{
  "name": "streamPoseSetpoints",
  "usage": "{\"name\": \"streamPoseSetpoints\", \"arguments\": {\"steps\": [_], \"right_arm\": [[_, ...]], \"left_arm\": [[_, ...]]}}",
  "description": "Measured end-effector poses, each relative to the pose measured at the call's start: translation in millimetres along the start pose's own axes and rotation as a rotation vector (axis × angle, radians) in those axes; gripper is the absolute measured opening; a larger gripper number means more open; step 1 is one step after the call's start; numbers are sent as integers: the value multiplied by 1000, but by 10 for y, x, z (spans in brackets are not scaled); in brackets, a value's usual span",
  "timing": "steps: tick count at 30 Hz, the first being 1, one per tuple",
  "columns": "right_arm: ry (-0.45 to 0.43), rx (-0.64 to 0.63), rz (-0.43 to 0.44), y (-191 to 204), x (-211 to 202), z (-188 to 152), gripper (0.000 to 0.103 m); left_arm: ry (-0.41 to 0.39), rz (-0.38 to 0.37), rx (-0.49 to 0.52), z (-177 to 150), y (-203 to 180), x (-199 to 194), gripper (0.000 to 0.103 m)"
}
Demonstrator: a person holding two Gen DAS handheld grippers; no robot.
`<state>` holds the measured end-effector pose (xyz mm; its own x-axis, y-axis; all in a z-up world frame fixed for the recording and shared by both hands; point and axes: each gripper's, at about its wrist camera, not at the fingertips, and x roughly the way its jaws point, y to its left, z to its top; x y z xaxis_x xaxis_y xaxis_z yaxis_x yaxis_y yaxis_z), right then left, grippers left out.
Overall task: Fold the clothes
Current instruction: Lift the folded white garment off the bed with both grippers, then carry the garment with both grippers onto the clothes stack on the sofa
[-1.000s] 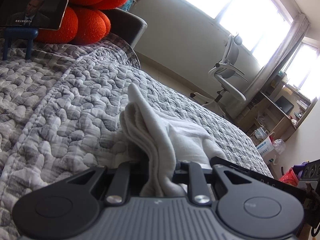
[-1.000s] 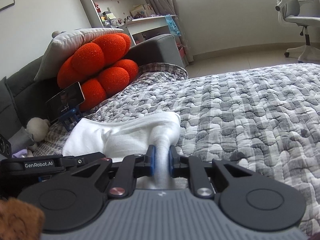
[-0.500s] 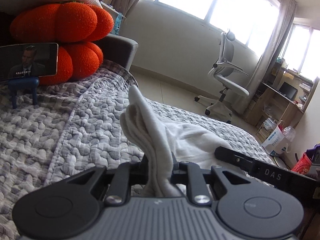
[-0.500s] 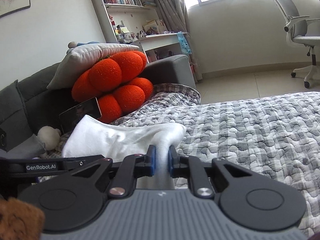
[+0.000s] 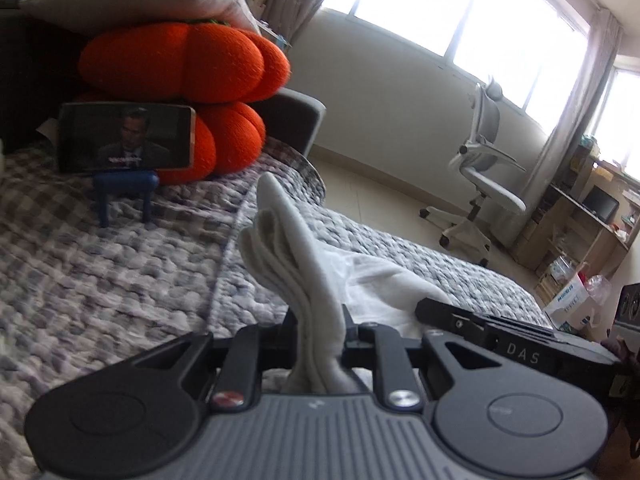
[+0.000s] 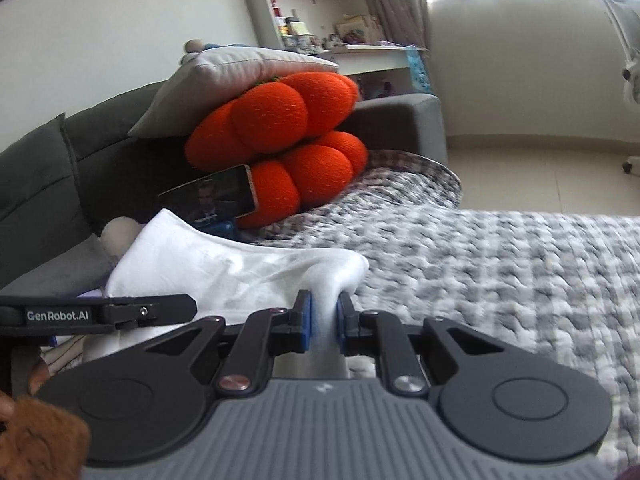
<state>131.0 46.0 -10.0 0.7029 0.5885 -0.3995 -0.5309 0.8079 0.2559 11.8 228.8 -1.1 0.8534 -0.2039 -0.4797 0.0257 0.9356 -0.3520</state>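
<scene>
White garment [image 5: 308,280] is pinched at either end by left gripper [image 5: 318,330] and right gripper [image 6: 323,316], strung sideways between them above the bed [image 6: 500,280].

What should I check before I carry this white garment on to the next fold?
1. Left gripper shut on the white garment, several layers pinched: ok.
2. Right gripper shut on its bunched edge: ok.
3. Cloth spans between the grippers without a twist: cannot tell.
4. Phone on its blue stand stands apart from the cloth: ok.
5. Grey quilt ahead bare for laying down: ok.
6. Garment's lower hem free of the bed: cannot tell.
</scene>
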Motion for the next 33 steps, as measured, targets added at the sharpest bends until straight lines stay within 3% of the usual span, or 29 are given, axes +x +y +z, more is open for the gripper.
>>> {"name": "streamPoseSetpoints", "arguments": {"steps": [11,17,21,25,33], "right_arm": [[-4,-364,274,1488,628,522,15],[-41,-436,403,2142,942,691,14],[-20,-465,473,2472,1196,693,14],[1,-493,542,2803,1449,694,14],[84,-520,549,2908,1696,436,14]], "left_arm": [[-243,242,-213,300,915,-1294,18],[-338,356,-297,377,1381,-1787,18],[-372,442,-315,393,1584,-1984,18],[-345,508,-378,303,1806,-2026,18],[-317,530,-445,108,1998,-2029,18]]}}
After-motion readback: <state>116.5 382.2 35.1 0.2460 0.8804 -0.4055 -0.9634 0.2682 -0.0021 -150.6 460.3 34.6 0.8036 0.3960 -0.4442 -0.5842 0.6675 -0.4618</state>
